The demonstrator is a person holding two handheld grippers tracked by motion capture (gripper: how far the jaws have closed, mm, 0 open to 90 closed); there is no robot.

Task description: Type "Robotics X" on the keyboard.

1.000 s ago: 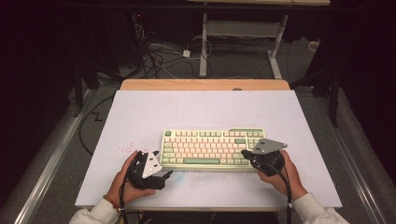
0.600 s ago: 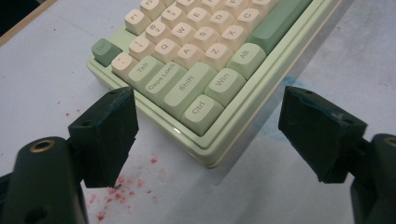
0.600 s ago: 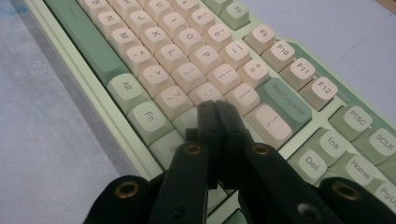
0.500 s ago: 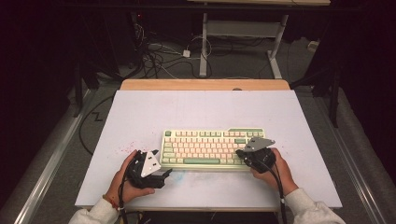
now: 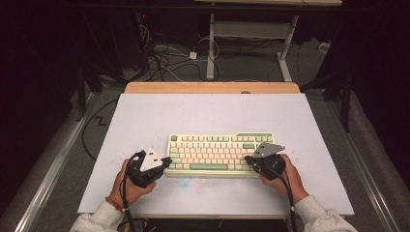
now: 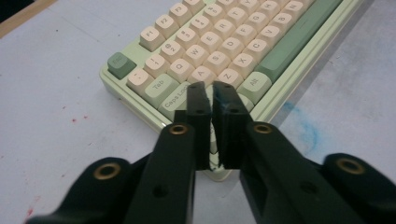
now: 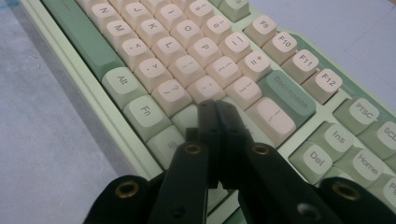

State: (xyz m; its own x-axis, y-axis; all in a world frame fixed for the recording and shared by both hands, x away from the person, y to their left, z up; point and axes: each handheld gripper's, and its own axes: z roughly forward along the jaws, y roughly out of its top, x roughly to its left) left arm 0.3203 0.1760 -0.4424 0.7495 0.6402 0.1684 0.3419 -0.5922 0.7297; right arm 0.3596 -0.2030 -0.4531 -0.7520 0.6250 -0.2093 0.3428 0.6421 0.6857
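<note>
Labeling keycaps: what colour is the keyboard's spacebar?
Darker sage green spacebar, against cream letter keys; clearest in the left gripper view.

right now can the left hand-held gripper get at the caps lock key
Probably yes. The left hand-held gripper has just been closing with nothing between its jaws, and its tips sit at the keyboard's near-left corner, right by the Caps Lock key. Nothing lies in the way.

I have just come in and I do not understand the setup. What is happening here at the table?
A person at a white table holds a gripper in each hand at a green and cream keyboard. The left gripper is at the keyboard's left end; its jaws have just been closing and now stand together over the Caps Lock and Shift area, nothing between them. The right gripper, also shut, points at the keys near the right end.
</note>
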